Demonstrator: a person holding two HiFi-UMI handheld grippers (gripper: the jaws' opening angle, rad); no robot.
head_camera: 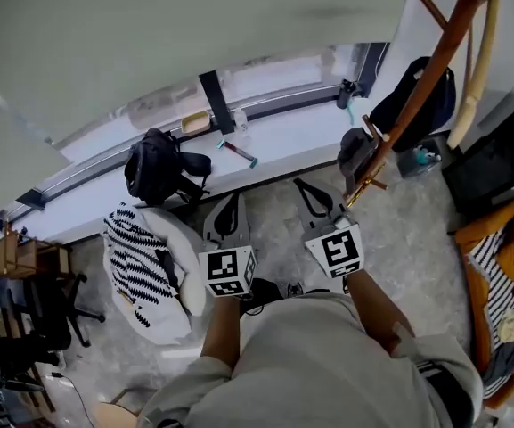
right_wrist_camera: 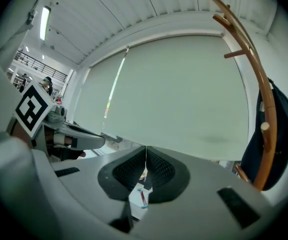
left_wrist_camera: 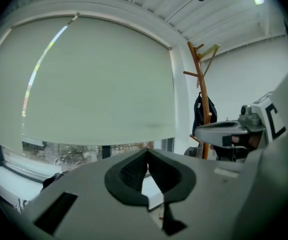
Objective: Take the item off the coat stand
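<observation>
Item: dark navy bag or garment, hung from a low peg on the far side of the wooden coat stand, slack against the pole; which kind of thing it is cannot be told. Its weight rests on the peg, so it probably has to be lifted up and clear of the peg tip before it will come away. The stand rises at the right end of the white window ledge, near the wall corner, with curved arms and short pegs jutting above the item, and these could snag it on the way up. Right gripper: jaws closed, pads together, nothing between them, held low in front of the stand's foot and apart from the item. Left gripper: jaws likewise pressed together and empty, beside the right one and further from the stand. Both would need to open before any grasp. On the ledge: a black backpack toward its left end, well apart from the stand. On the floor: a pale seat with striped cloth at left and an orange chair at right, with bare floor between them leading to the stand.
</observation>
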